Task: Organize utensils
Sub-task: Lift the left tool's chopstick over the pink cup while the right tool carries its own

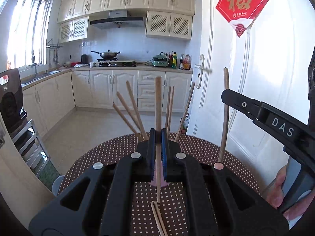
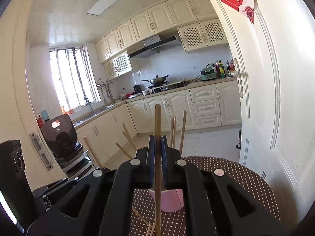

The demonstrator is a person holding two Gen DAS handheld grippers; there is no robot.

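Six chopsticks (image 1: 137, 108) upright in one pink cup (image 2: 171, 200); two loose chopsticks (image 1: 158, 218) on worktop (image 1: 98, 157); one in each of my tools.

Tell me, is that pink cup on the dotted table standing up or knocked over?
Upright. In the right wrist view the pink cup stands on the dotted table, and chopsticks rise above the jaws hiding its mouth.

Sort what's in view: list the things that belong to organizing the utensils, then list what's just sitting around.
Job:
- wooden chopstick clamped in left gripper
- wooden chopstick clamped in right gripper
- pink cup holding upright chopsticks
- loose chopsticks on the dotted tablecloth

Just around:
- steel wok
- sauce bottles
- red door decoration
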